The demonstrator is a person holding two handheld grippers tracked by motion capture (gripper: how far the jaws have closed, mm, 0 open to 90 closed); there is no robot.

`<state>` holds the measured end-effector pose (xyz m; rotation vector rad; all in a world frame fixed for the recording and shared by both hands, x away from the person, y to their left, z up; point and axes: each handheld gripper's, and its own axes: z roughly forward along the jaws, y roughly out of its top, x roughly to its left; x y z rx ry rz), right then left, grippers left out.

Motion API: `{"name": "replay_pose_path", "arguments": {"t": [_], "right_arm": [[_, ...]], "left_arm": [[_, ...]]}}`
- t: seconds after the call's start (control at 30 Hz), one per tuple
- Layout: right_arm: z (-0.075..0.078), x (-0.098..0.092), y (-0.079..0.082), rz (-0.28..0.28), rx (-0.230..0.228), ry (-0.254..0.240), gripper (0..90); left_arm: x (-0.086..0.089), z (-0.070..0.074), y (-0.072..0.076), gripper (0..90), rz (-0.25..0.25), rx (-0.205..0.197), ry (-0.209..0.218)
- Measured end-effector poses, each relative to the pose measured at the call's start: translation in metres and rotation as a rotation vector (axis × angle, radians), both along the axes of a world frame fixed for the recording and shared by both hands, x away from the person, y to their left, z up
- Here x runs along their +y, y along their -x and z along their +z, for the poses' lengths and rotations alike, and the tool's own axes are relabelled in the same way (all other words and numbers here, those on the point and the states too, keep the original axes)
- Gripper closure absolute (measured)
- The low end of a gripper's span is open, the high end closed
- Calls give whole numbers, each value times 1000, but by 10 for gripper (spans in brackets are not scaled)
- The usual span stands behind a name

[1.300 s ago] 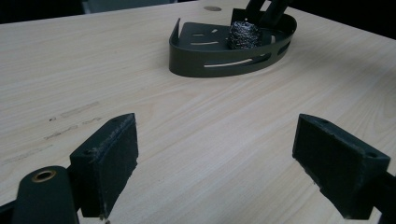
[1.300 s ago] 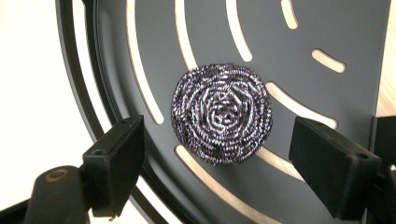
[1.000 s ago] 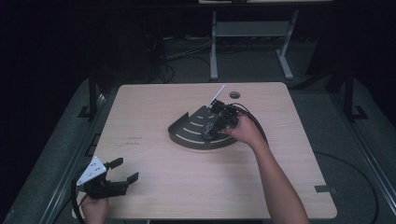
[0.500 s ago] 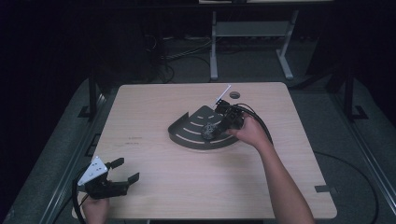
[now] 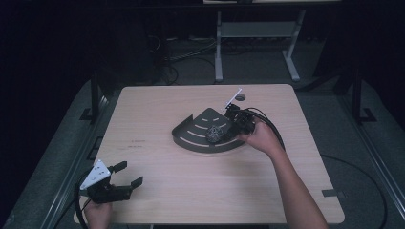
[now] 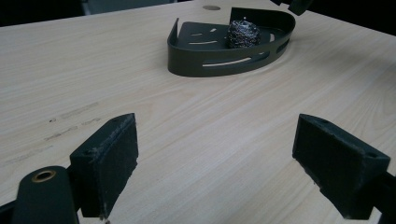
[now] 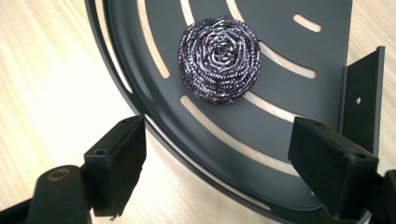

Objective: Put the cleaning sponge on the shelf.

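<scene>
Pale wood covers the counter (image 5: pixel 200 191), which carries one dark metal tray (image 5: pixel 191 136) shaped like a quarter circle, with a curved wall, two straight walls and slots cut through its floor. One steel scouring pad (image 7: pixel 219 58) lies inside the tray, on its slotted floor, toward the curved wall; the tray itself sits a little toward the far right of the counter's middle. One small round hole (image 5: pixel 240 97) shows in the counter near the far edge.

Two grippers are in play. The left gripper (image 5: pixel 125 176) is held by a hand (image 5: pixel 98 212) at the near left corner, well apart from the tray, its fingers (image 6: pixel 107 165) spread wide with nothing between them. The right gripper (image 7: pixel 233 163) is over the tray's right end, held by the right hand (image 5: pixel 260 136); its fingers (image 7: pixel 119 165) are also spread wide and grip nothing, with the pad lying beyond them, untouched.

From the high view the right gripper is a dark clump against the dark tray and its fingers are hard to make out; the right gripper view settles it, and shows the pad as a tight coil of shiny wire. The left gripper view shows the tray's wall slots from the side, with the pad rising above the rim. The person's left forearm is cut off at the bottom edge of the high view.
</scene>
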<state>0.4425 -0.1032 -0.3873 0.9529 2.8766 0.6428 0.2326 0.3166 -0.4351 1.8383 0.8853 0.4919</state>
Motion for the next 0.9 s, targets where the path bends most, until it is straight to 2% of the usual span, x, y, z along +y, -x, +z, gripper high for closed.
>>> {"name": "replay_pose_path", "arguments": {"t": [0.17, 0.27, 0.4, 0.6, 0.7, 0.9], "right_arm": [[2, -4, 7, 3, -11, 3, 188], [2, -7, 11, 0, 2, -10, 187], [3, -9, 16, 8, -5, -15, 188], [1, -11, 20, 14, -8, -13, 187], [0, -14, 24, 17, 8, -7, 192], [1, -18, 29, 14, -1, -21, 192]], "left_arm": [[0, 0, 0, 137, 0, 1, 0], [-1, -1, 0, 137, -1, 0, -1], [-1, -1, 0, 137, -1, 1, -2], [-2, -1, 0, 137, -4, 2, -6], [-1, -1, 0, 137, -2, 1, -3], [-1, 0, 0, 137, 0, 1, -2]]}}
